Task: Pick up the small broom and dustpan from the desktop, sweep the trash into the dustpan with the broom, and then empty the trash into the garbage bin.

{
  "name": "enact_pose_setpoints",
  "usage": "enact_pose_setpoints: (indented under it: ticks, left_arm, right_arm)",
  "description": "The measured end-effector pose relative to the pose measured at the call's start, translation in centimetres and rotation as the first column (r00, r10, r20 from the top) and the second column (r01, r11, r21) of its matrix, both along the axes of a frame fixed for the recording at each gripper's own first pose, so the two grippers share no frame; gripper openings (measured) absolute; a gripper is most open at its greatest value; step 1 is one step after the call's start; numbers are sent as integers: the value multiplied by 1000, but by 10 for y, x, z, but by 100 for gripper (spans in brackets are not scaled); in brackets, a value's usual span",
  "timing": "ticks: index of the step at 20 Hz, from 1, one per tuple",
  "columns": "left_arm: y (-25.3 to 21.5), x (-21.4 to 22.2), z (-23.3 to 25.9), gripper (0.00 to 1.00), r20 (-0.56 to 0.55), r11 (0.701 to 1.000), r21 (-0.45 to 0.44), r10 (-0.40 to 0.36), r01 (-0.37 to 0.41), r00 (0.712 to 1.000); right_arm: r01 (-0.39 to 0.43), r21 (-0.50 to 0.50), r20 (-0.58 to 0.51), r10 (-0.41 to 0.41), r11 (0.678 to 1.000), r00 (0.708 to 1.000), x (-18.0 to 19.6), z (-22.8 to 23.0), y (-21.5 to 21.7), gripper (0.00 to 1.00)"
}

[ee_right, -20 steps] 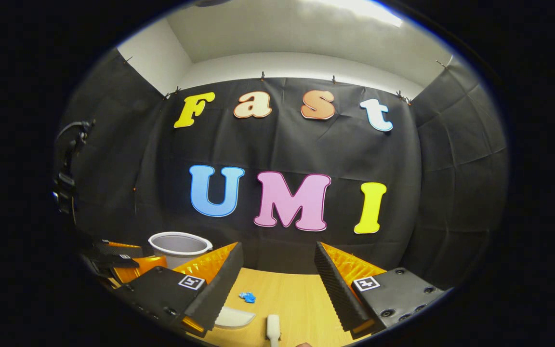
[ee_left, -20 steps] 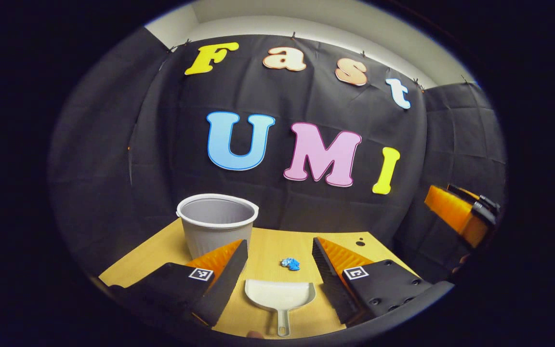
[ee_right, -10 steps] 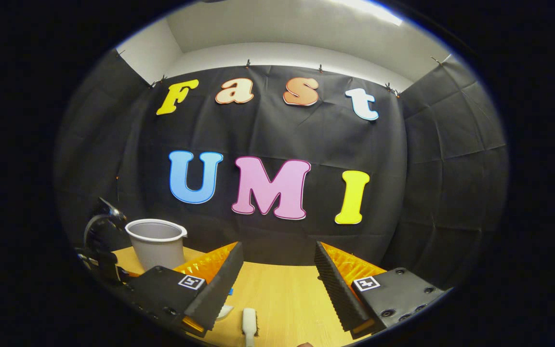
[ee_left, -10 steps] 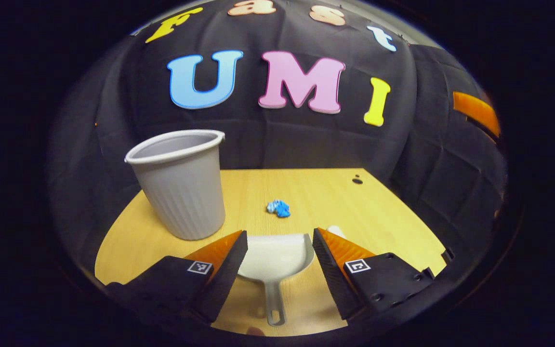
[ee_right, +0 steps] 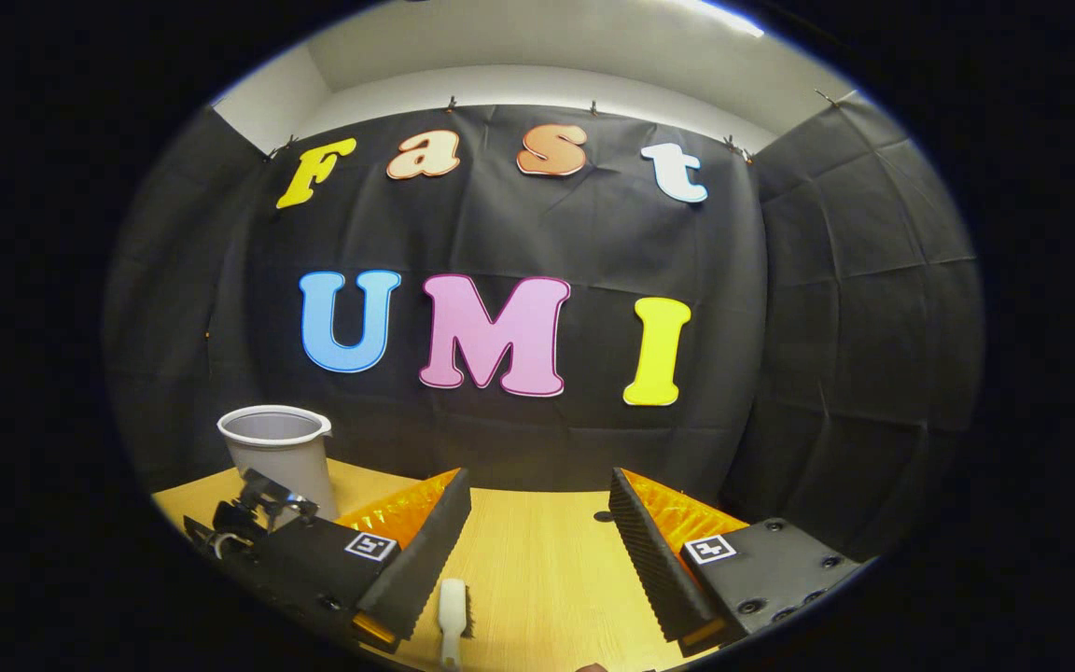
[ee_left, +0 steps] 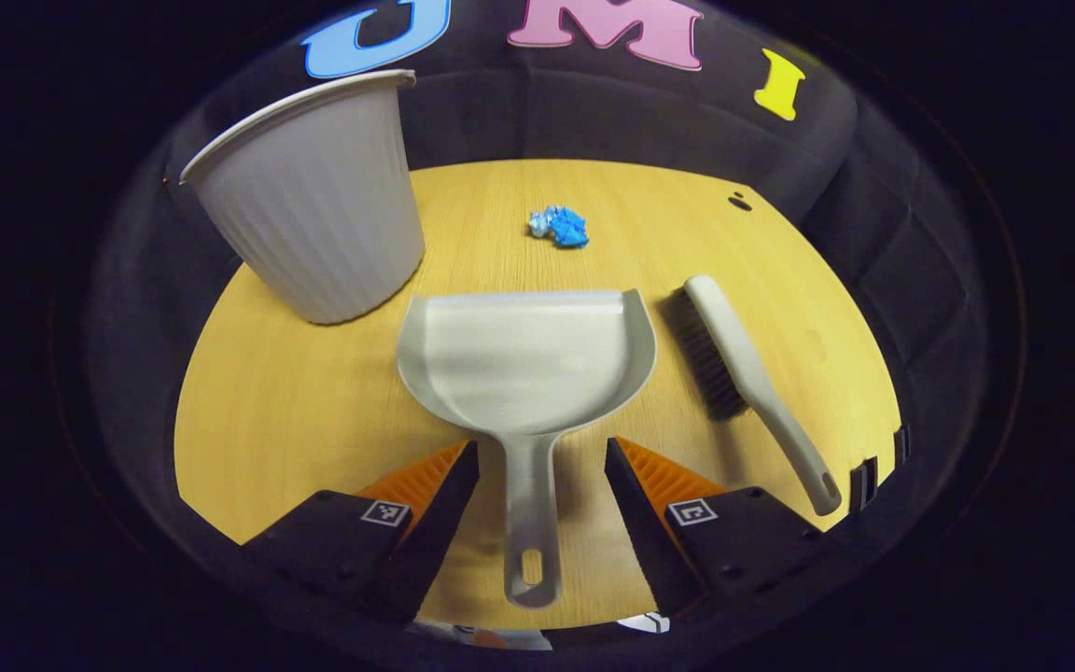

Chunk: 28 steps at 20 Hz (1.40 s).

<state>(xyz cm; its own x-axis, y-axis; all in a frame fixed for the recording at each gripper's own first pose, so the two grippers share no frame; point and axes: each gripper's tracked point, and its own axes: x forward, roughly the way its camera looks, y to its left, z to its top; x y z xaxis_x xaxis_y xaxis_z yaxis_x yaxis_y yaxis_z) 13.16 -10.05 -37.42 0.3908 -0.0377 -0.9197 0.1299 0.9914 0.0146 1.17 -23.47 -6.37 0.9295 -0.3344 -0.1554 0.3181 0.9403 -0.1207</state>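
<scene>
Left hand-held gripper [ee_left: 537, 485]: we see its fingers apart, straddling the dustpan [ee_left: 526, 359] handle without contact.
Right hand-held gripper [ee_right: 537, 551]: fingers apart, above the broom [ee_right: 452, 607].
Trash [ee_left: 558, 225]: on the surface [ee_left: 295, 411], beyond the dustpan.
Garbage bin [ee_left: 309, 201]: upright, left of the dustpan.

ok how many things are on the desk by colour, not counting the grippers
Grey or off-white: 3, the garbage bin, the dustpan and the small broom
Blue: 1, the crumpled trash
Total: 4
</scene>
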Motion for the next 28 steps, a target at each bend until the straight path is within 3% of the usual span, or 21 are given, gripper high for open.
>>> enact_pose_setpoints:
  ticks: [3, 8, 10, 14, 15, 16, 17, 18, 21, 23, 27, 28]
  left_arm:
    - [4, 0, -21, 83, -135, 999, 45, 14, -8, 991]
    - [10, 13, -38, 81, -233, 995, 96, 7, 16, 973]
    - [5, 16, -39, 69, -259, 996, 92, 17, 7, 966]
    - [3, 14, -32, 49, -292, 996, 88, 22, 4, 956]
    - [1, 14, -36, 41, -296, 998, 68, 20, 0, 955]
    - [1, 13, -35, 40, -293, 998, 59, 34, -18, 955]
    - [1, 15, -38, 30, -293, 999, 41, 34, -23, 956]
    - [3, 14, -39, 31, -289, 999, 33, 32, -24, 957]
    - [8, 8, -39, 31, -278, 1000, 0, 20, -21, 960]
    - [14, 2, -39, 31, -277, 1000, -5, 22, -24, 961]
    - [24, -13, -38, 31, -256, 999, -33, 33, -43, 966]
    - [26, -17, -37, 31, -255, 998, -40, 40, -52, 966]
  right_arm:
    - [1, 37, -13, -1, 999, 1000, -1, -10, -3, 96]
    - [-21, 71, -57, 25, 997, 998, -5, -29, 4, 96]
    - [-18, 101, -73, 25, 995, 997, -5, -36, 4, 94]
    - [2, 252, -127, 31, 968, 991, -3, -59, 16, 95]
    - [1, 259, -148, 38, 966, 988, -3, -66, 18, 95]
    - [-4, 258, -168, 50, 966, 984, -3, -73, 21, 95]
    - [-14, 261, -194, 67, 965, 979, -3, -80, 27, 95]
    - [-18, 277, -225, 84, 961, 971, -3, -88, 35, 95]
    - [-16, 371, -315, 142, 929, 938, -3, -116, 67, 95]
    - [-14, 357, -398, 166, 934, 902, 0, -138, 78, 95]
    - [74, 342, -598, 157, 937, 786, -10, -214, 76, 95]
    - [117, 343, -651, 146, 932, 745, -18, -232, 73, 95]
